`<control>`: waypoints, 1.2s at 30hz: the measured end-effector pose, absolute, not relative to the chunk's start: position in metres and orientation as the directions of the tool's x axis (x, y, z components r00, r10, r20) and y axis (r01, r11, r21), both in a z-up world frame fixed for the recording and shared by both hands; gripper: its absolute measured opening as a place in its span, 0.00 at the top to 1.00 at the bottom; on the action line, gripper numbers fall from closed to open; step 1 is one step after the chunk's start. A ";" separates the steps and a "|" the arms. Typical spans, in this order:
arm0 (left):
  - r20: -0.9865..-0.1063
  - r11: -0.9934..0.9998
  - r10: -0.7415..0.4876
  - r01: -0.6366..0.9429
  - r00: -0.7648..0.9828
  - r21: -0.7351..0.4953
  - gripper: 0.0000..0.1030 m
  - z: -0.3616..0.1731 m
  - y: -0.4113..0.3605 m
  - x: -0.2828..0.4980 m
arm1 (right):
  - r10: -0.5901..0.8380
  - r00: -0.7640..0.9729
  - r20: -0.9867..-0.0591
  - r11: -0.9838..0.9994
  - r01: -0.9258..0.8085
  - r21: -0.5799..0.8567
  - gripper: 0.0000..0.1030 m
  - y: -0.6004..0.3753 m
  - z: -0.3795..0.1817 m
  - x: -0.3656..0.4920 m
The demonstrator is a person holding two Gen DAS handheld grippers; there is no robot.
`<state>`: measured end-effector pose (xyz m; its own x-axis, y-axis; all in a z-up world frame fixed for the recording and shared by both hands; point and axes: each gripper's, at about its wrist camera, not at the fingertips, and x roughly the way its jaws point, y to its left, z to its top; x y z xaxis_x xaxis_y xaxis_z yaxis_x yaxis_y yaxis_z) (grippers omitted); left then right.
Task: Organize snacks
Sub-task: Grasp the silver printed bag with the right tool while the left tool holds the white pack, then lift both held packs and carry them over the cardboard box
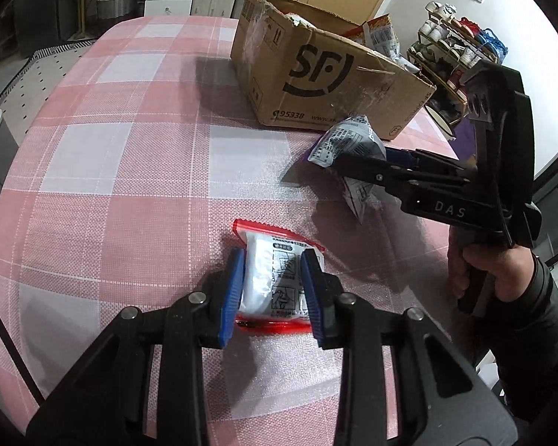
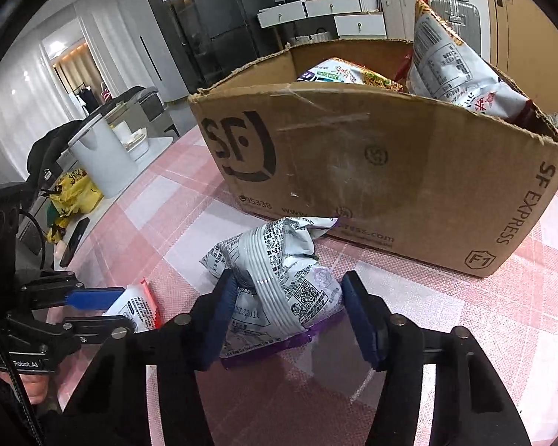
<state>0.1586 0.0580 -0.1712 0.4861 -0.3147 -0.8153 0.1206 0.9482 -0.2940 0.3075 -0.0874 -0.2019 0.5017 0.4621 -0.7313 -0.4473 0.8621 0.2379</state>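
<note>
The left gripper point(image 1: 273, 290) is clamped on a small white snack packet with red edges point(image 1: 275, 278), lying on the pink-and-white checked tablecloth point(image 1: 130, 171). The right gripper point(image 2: 288, 316) straddles a crumpled white and purple snack bag point(image 2: 282, 282); its left pad touches, the right pad stands clear. Just beyond, toward the cloth's far edge, a brown cardboard box point(image 2: 390, 171) holds more snack bags point(image 2: 450, 70).

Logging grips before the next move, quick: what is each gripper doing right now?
Left gripper: shut on the red-edged snack packet.
Right gripper: around the purple-edged snack bag; left pad touches, right pad stands clear, so not gripped.
</note>
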 end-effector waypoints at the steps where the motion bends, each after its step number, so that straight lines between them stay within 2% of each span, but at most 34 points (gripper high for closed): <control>1: -0.816 0.949 -0.313 0.120 0.486 -0.292 0.73 -0.171 0.058 0.158 | 0.468 0.497 -0.731 0.858 -0.453 0.242 0.53 -0.087 -0.202 0.307; 13: -0.820 0.951 -0.306 0.110 0.484 -0.289 0.73 -0.171 0.057 0.158 | 0.512 0.495 -0.702 0.839 -0.465 0.284 0.57 -0.090 -0.197 0.295; 23: -0.830 0.957 -0.286 0.103 0.478 -0.270 0.71 -0.170 0.055 0.155 | 0.558 0.553 -0.619 0.826 -0.444 0.347 0.57 -0.118 -0.164 0.273; 26: -0.838 0.960 -0.278 0.101 0.470 -0.262 0.64 -0.170 0.053 0.154 | 0.562 0.573 -0.596 0.824 -0.448 0.347 0.57 -0.124 -0.149 0.263; 28: -0.847 0.967 -0.253 0.093 0.468 -0.238 0.50 -0.171 0.051 0.154 | 0.568 0.584 -0.580 0.821 -0.450 0.350 0.57 -0.128 -0.140 0.256; 30: -0.846 0.968 -0.248 0.090 0.472 -0.233 0.49 -0.170 0.050 0.153 | 0.569 0.595 -0.567 0.821 -0.450 0.351 0.57 -0.132 -0.133 0.250; 33: -0.855 0.975 -0.221 0.088 0.470 -0.204 0.39 -0.169 0.046 0.152 | 0.574 0.607 -0.550 0.818 -0.444 0.365 0.57 -0.142 -0.124 0.240; 36: -0.859 0.980 -0.199 0.092 0.472 -0.176 0.36 -0.169 0.040 0.150 | 0.572 0.619 -0.538 0.820 -0.442 0.364 0.57 -0.149 -0.118 0.231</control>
